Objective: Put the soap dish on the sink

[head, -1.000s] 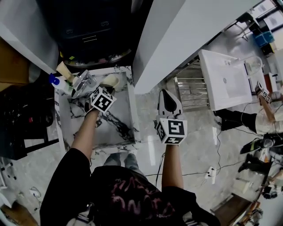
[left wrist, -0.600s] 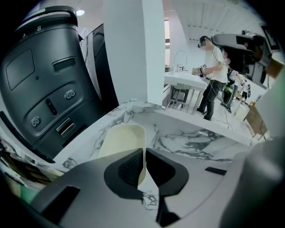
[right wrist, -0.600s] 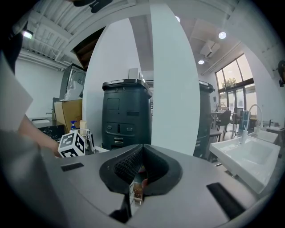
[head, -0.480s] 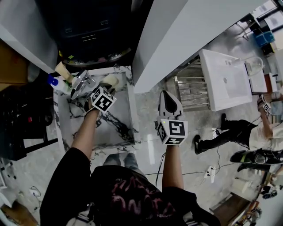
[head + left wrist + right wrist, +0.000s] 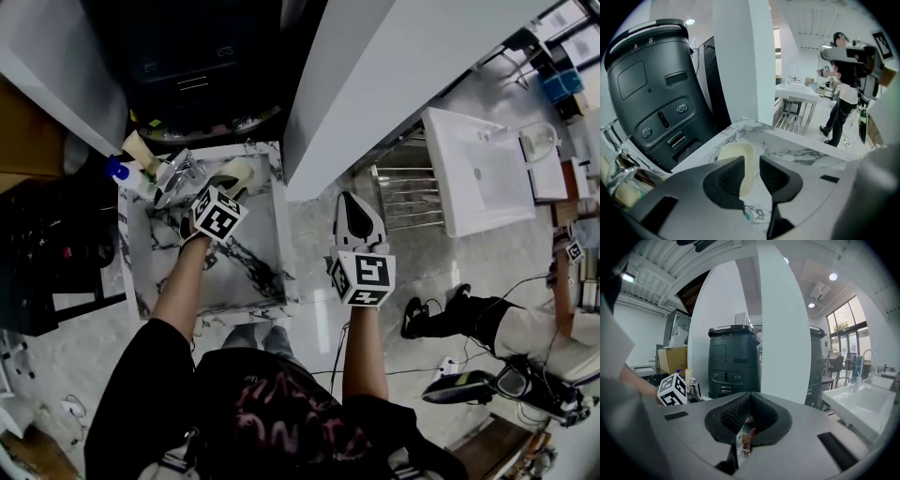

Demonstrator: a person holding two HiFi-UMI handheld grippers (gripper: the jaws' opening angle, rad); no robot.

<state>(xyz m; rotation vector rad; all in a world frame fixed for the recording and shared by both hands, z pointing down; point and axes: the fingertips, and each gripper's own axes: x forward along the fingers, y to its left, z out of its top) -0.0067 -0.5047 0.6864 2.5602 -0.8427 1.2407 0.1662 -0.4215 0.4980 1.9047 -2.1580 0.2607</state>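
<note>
The cream soap dish (image 5: pixel 236 172) (image 5: pixel 736 155) lies on the back right rim of the marble sink (image 5: pixel 284 246) (image 5: pixel 801 142). My left gripper (image 5: pixel 226 188) (image 5: pixel 751 161) hangs just above the dish. Its jaws have just been opening and now stand apart, so the dish shows in the gap below them, free of the pads. My right gripper (image 5: pixel 349 196) (image 5: pixel 749 397) is held over the floor to the right of the sink, its jaws shut with nothing between them.
A chrome faucet (image 5: pixel 174 174) and a blue-capped bottle (image 5: pixel 114 170) stand at the sink's back left. A dark machine (image 5: pixel 652 93) rises behind the sink, beside a white pillar (image 5: pixel 743 61). A white basin (image 5: pixel 474 171) stands to the right, where a person (image 5: pixel 487 321) moves.
My left gripper's jaws have opened and let go of the soap dish, which stays on the sink's rim. The right gripper has not moved. The person at the right has walked across the floor.
</note>
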